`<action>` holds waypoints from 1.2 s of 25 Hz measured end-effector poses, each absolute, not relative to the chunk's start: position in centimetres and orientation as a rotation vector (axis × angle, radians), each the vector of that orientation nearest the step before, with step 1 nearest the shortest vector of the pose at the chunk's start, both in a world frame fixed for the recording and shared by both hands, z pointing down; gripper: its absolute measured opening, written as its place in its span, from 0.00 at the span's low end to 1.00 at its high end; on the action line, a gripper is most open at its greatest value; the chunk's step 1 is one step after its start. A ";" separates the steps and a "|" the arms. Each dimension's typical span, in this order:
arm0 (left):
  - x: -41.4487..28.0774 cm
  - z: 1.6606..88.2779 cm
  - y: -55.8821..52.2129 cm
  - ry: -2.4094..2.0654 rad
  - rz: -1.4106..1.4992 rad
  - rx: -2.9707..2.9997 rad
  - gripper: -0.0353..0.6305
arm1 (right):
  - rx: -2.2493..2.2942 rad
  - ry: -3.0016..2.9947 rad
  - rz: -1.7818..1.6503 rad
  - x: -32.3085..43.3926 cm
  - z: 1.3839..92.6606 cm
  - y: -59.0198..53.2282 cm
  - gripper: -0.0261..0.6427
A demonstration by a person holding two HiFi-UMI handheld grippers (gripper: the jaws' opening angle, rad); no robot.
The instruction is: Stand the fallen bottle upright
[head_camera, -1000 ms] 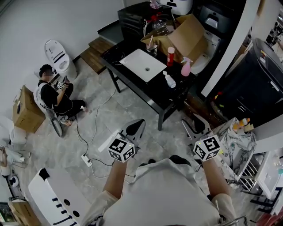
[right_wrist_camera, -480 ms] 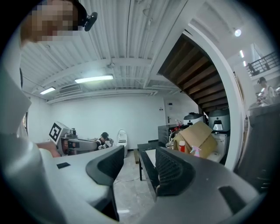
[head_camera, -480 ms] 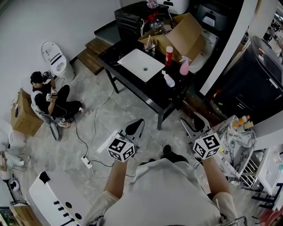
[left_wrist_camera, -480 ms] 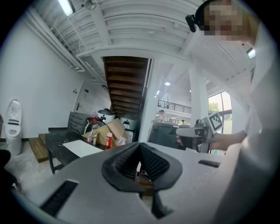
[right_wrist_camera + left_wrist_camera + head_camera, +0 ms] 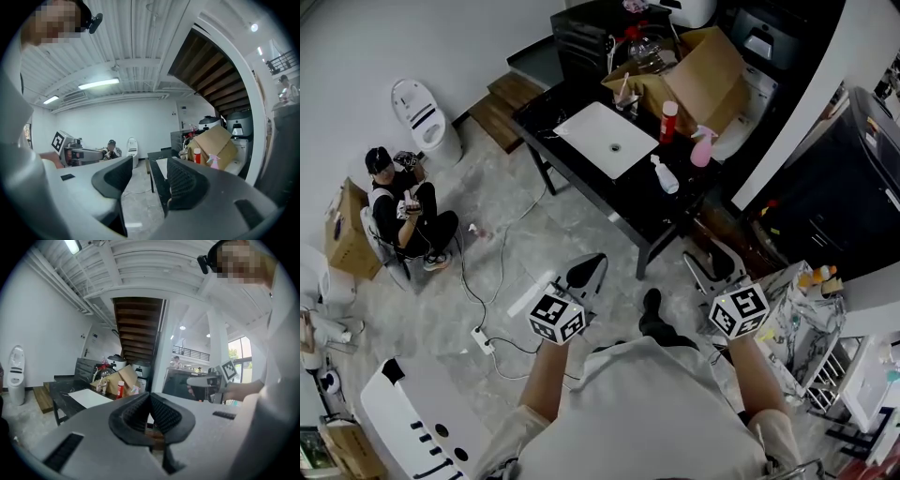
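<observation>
Fallen bottle (image 5: 664, 175) lay slantwise on black table (image 5: 623, 197), well ahead of both grippers. Right gripper (image 5: 710, 265) was nearer, jaws just opening, nothing between them; left gripper (image 5: 587, 271) was closed tip-to-tip, empty

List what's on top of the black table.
On the black table: a white panel, a red bottle upright, a pink spray bottle, a pale bottle lying on its side, and a cardboard box at the far end. The box's flaps hide most contents.
</observation>
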State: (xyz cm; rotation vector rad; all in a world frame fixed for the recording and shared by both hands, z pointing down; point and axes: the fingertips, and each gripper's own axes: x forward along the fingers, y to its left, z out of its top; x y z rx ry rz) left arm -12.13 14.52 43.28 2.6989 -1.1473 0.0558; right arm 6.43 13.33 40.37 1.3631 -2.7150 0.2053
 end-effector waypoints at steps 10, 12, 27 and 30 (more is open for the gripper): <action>-9.8 43.9 4.6 -1.166 0.097 2.672 0.06 | 1.321 -2.721 0.266 8.5 41.7 2.7 0.41; -9.0 44.1 2.6 -1.170 0.106 2.666 0.06 | 1.308 -2.720 0.279 9.1 42.0 0.5 0.41; -4.7 45.4 -9.4 -1.266 0.125 2.584 0.06 | 1.129 -2.746 0.367 12.5 45.0 -13.4 0.42; -4.1 45.7 -10.9 -1.279 0.117 2.565 0.06 | 1.091 -2.746 0.385 12.8 45.9 -15.1 0.42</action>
